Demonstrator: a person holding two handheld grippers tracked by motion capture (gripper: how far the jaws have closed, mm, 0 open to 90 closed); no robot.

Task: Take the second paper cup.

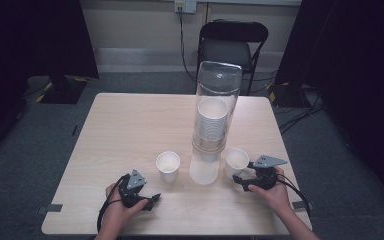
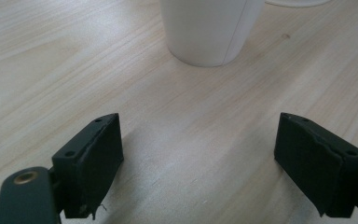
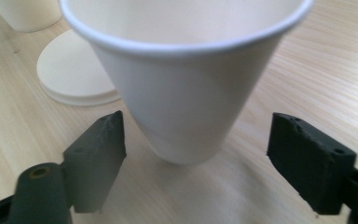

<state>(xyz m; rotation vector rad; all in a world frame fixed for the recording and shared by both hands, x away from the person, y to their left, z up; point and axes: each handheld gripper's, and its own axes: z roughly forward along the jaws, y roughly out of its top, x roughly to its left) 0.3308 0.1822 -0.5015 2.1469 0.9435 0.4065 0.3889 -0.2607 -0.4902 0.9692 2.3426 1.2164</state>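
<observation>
The high view is dim and soft, dark at its left and right edges. Both gripper views are brighter, with soft shadows low in frame and nearby surfaces blurred.

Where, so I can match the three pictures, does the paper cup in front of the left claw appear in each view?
High view: the left cup stands in the lower middle of the picture.
Left gripper view: top centre, cut off by the upper edge.
Right gripper view: top left corner, behind the nearer cup.
Shared landmark: the dispenser's white round base, right beside the left cup in all three.
</observation>
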